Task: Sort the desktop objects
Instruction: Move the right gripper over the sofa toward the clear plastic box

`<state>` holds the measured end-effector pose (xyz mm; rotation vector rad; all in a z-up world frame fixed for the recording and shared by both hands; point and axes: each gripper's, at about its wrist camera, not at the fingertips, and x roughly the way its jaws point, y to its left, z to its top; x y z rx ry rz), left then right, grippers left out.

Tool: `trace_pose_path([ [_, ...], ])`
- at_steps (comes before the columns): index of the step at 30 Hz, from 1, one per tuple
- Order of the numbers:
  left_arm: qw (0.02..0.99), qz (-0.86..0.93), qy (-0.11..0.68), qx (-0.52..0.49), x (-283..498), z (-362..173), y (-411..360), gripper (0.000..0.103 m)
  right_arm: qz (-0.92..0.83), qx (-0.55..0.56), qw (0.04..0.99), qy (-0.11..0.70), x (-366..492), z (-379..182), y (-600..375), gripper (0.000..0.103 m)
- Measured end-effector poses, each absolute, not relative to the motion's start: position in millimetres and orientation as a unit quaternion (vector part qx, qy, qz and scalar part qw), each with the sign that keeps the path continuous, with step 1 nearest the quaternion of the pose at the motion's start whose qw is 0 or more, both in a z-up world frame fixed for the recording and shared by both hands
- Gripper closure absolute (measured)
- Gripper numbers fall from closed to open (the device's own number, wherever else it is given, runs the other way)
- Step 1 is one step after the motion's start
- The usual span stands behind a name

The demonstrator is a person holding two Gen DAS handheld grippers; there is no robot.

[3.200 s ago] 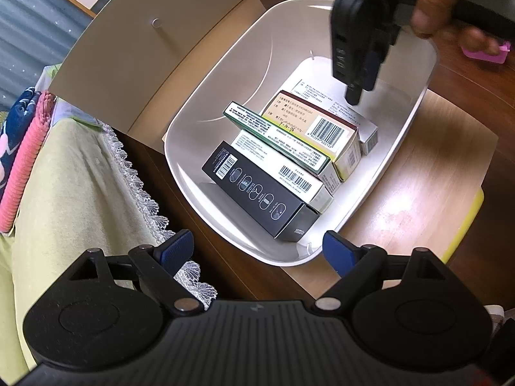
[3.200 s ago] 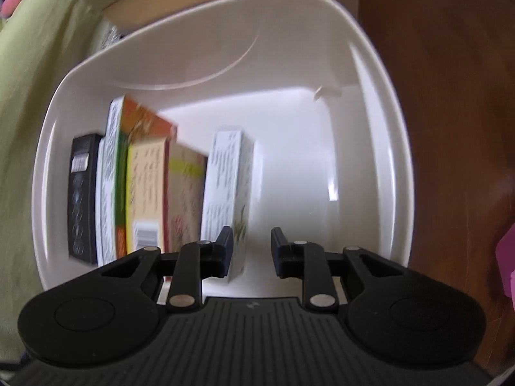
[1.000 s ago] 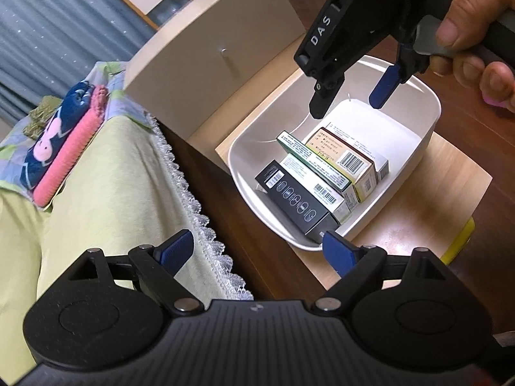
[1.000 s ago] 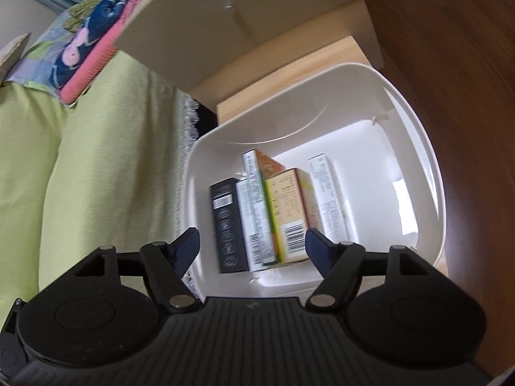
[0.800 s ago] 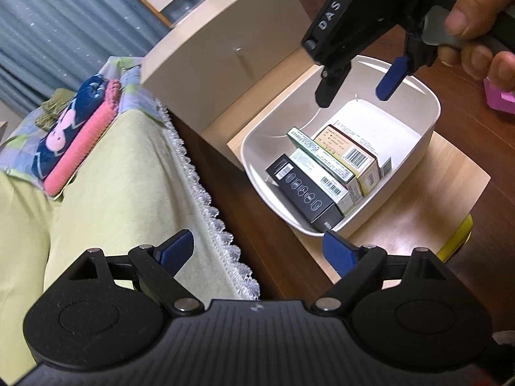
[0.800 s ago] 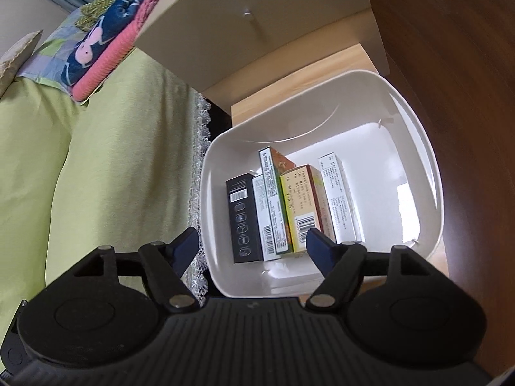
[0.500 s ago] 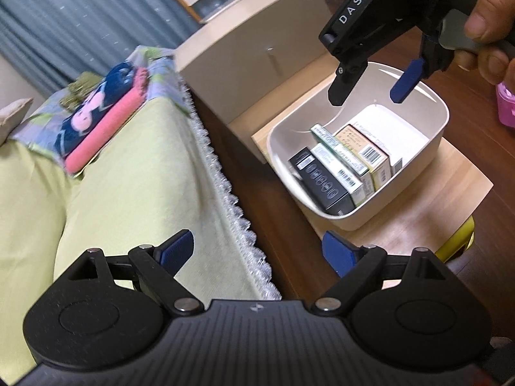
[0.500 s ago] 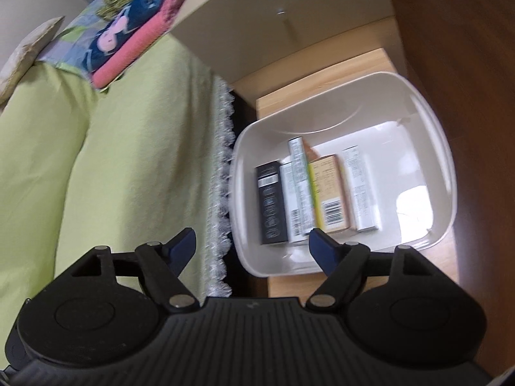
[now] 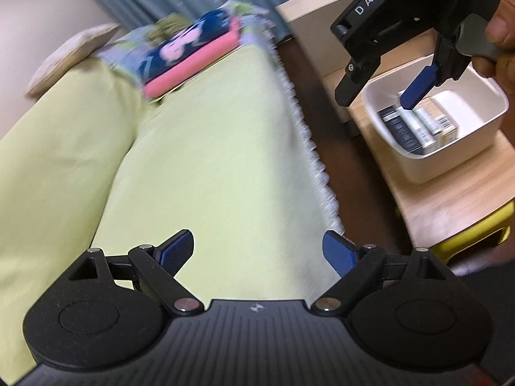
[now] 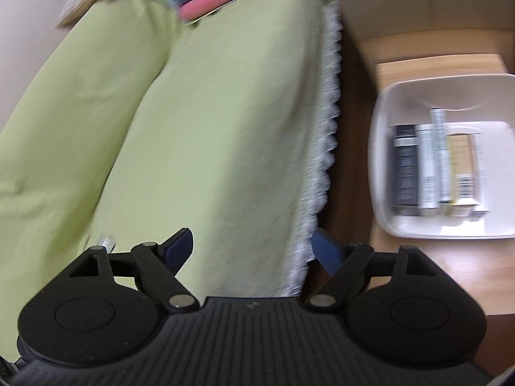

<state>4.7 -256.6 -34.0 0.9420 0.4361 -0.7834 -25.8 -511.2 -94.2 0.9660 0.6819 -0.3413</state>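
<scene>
A white tub [image 9: 489,124] [image 10: 383,122] on a light wooden board holds a row of several boxes side by side, from a black one [image 9: 399,127] [image 10: 405,167] to a yellowish one [image 10: 462,167]. My left gripper [image 9: 257,252] is open and empty, held over a yellow-green cover well left of the tub. In the left wrist view the right gripper [image 9: 376,98] hangs open above the tub's near-left corner, held by a hand [image 9: 502,25]. In its own view the right gripper [image 10: 251,246] is open and empty over the cover's lace edge.
A yellow-green cover [image 9: 209,148] with a white lace fringe [image 9: 317,167] fills the left. Folded pink and blue cloth [image 9: 190,51] lies at the back. A beige cabinet [image 9: 309,29] stands behind the tub. A yellow object [image 9: 476,231] sticks out under the board.
Both grippers have pulled back and swung left, away from the tub, so the tub looks smaller and sits at the right. 3.2 s ago the right gripper was nearly shut inside the tub; now it is open.
</scene>
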Motion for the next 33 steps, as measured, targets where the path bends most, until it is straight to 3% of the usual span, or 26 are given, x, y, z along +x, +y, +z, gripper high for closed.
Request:
trace_pose_path([
  [19, 0.841, -0.240, 0.255, 0.412, 43.2, -14.4, -110.9, 0.014, -0.015, 0.383, 0.852, 0.357, 83.6, -47.4, -366.1, 0.019],
  [33, 0.836, -0.224, 0.272, 0.421, 78.3, -13.8, -67.2, 0.014, 0.012, 0.371, 0.849, 0.376, 126.6, -50.1, -324.3, 0.018],
])
